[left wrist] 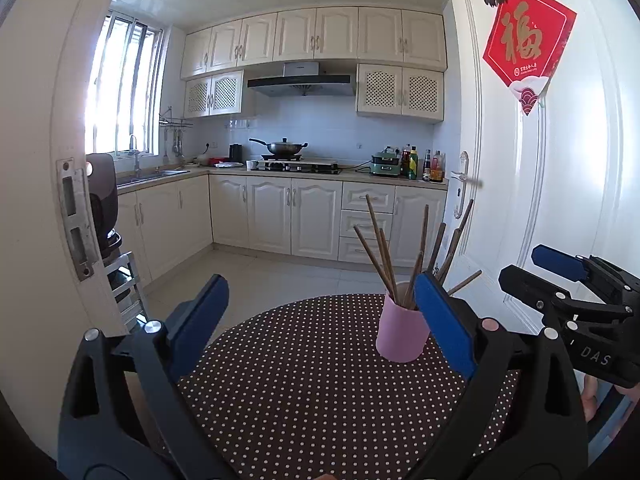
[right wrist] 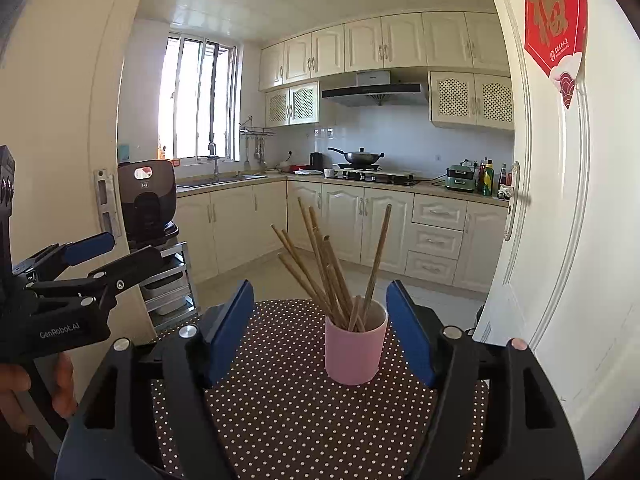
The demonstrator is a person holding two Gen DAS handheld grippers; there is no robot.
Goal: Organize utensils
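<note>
Both tools stand spread and hold nothing: left tool, right tool. Chopsticks stand in the pink cup on the dotted bench. Only the right view shows the cup's inside.

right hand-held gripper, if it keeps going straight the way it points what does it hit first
Most likely the pink cup holding the chopsticks. It stands on the dotted table just ahead of the open right hand-held gripper, between its finger lines. Depth is hard to judge through the fisheye, so the leaning chopsticks might touch first.
</note>
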